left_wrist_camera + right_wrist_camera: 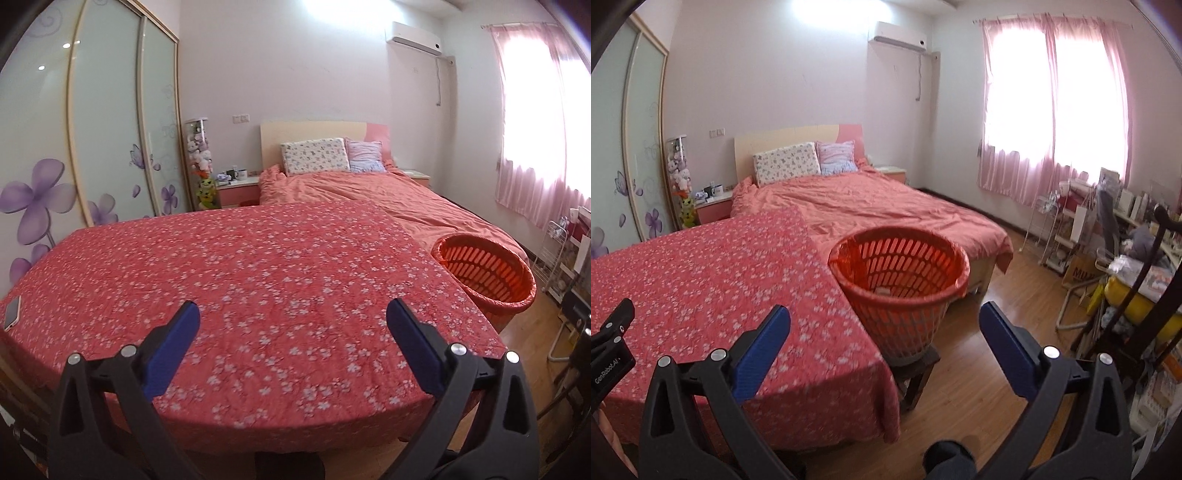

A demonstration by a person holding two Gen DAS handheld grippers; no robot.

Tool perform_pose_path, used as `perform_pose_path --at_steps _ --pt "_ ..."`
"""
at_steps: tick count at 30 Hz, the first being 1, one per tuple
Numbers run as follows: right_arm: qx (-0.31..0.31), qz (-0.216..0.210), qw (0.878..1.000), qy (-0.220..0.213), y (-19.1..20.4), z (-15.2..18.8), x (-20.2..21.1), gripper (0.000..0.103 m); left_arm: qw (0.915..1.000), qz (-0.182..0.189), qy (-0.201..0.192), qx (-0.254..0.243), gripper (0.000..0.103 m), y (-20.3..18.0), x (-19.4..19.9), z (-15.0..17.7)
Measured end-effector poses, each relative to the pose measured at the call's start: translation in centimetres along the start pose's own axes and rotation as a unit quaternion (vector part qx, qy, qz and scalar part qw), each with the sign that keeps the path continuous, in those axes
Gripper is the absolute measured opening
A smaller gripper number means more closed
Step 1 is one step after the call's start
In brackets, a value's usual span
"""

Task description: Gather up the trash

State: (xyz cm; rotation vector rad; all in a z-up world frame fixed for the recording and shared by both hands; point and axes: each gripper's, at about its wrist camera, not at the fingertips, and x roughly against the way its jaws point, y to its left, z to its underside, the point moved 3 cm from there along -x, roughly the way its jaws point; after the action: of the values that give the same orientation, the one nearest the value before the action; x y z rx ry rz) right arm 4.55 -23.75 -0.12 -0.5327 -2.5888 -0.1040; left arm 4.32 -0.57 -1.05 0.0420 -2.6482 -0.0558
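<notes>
Both tongs are released and grasp nothing: the left tongs (293,317) hang over the near edge of the bench (229,266), the right tongs (884,321) over the bench's right edge, facing the orange basket (905,295). Only the left wrist view takes in the whole flowered cloth on the bench, with a phone (12,313) lying at its 9 o'clock edge. Only the right wrist view looks down into the basket, which stands on a dark stool (916,373) just beside the bench's right edge; a small pale scrap (882,291) lies on its bottom. That view also shows the wooden floor (990,376) open from 6 to 3 o'clock, bounded at 3 o'clock by cluttered shelving (1108,236). The bed (369,192) lies beyond the bench at 12 o'clock, close behind the basket.
</notes>
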Motion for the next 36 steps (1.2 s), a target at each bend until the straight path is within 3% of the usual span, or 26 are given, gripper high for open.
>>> perform_pose_path --at_steps 15,26,36 --pt "-0.001 0.026 0.999 0.027 0.5 1.1 0.6 0.101 0.9999 -0.015 0.001 0.005 0.099 0.1 1.5 0.2" --pt "0.003 0.057 0.998 0.022 0.3 1.1 0.8 0.101 0.9998 -0.020 0.004 0.007 0.099 -0.2 1.6 0.1" --pt "0.004 0.048 0.999 0.014 0.5 0.7 1.3 0.101 0.9998 -0.018 -0.011 0.007 0.099 -0.6 2.2 -0.5"
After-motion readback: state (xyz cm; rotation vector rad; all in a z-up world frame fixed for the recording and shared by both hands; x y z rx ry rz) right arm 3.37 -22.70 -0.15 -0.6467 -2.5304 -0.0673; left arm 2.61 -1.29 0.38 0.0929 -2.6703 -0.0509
